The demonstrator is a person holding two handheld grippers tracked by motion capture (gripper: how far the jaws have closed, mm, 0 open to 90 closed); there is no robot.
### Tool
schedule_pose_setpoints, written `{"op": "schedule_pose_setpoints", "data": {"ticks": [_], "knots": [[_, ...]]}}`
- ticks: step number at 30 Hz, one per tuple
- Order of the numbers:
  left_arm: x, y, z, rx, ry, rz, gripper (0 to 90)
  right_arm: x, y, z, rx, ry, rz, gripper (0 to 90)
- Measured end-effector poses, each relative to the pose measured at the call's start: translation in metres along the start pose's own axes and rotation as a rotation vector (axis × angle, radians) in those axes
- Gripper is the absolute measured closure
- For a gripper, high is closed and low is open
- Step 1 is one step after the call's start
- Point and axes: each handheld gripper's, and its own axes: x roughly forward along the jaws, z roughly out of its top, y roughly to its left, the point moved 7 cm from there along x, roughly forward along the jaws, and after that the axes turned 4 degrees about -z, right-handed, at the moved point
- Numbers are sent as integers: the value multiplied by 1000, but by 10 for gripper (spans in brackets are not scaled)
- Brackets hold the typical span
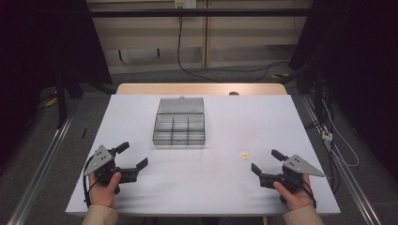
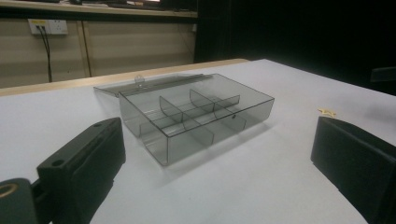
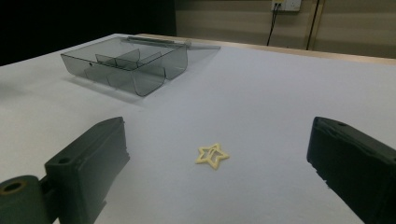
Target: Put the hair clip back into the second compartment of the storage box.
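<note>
Pale yellow plastic, that is what the little star-shaped cut-out [image 3: 212, 155] looks like, lying flat on the white counter [image 1: 202, 187] at the near right; it is a thin open outline of a star with a smaller shape inside, small and light by the look of it, and I judge it will want a careful pinch at the edges.

The right gripper [image 1: 265, 161] hovers just near-right of the star, its fingers [image 3: 88, 163] spread wide with nothing between them but bare counter; in the right gripper view the star sits ahead of the gap, a little toward the middle, untouched; so the pick-up is not yet begun, as far as I can judge.

The left gripper [image 1: 133, 155] waits at the near left, fingers [image 2: 84, 163] likewise released and empty, aimed toward the smoke-grey clear compartment box [image 1: 179, 127]; that box stands at the middle of the counter, farther off, well apart from the star; its lid [image 1: 180, 105] is thrown open and lies back on the far side; the compartments inside, split by thin dividers, look empty.

So the reading here: box already open and ready, star on the counter outside it, both hands [image 1: 105, 187] poised; everything is left to do, the reach, the pinch, the carry over to the box at the left and far, and the drop into a compartment; which compartment is meant I cannot tell.
</note>
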Motion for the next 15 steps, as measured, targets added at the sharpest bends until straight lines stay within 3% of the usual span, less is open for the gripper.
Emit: {"op": "schedule_pose_setpoints", "data": {"ticks": [7,13,15], "knots": [[-1,1,0,0,-1,0,29,7,1,3,-17,17,13,50],[0,0,0,7,3,-2,29,19,0,7,-26,68,11,71],[-1,1,1,5,2,3,29,26,-2,6,-28,117,-1,103]]}}
